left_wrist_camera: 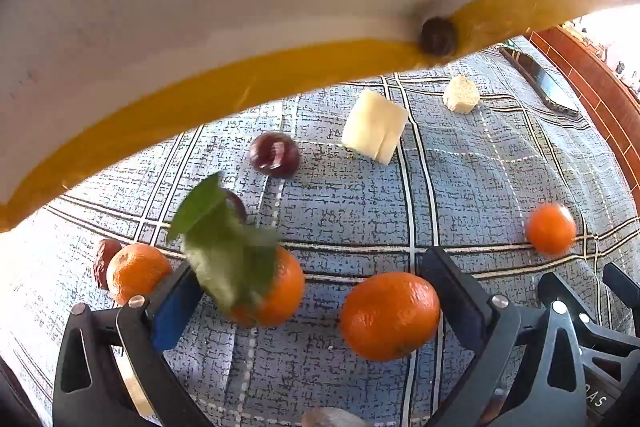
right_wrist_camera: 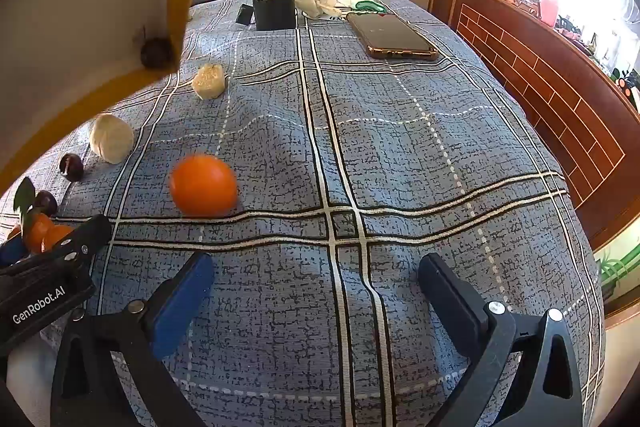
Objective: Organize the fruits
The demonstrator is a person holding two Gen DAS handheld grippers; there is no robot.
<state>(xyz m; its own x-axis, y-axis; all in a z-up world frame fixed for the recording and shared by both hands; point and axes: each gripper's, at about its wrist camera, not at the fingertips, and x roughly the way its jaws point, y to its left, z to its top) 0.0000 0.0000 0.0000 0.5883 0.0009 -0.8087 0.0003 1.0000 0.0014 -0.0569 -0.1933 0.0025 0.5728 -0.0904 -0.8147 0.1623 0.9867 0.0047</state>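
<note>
left wrist view: leafy tangerine (left_wrist_camera: 276,291) leaf up-left; both grippers' jaws released, empty.

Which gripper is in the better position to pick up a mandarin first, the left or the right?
Left, I think. The left gripper stands open with two mandarins between its fingers. The right gripper is open over bare cloth; its nearest mandarin lies further ahead.

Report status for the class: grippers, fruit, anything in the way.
Left gripper open, empty; right gripper open, empty. Loose tangerines: leafy one and another between left fingers, untouched. Phone far off, no obstruction.
</note>
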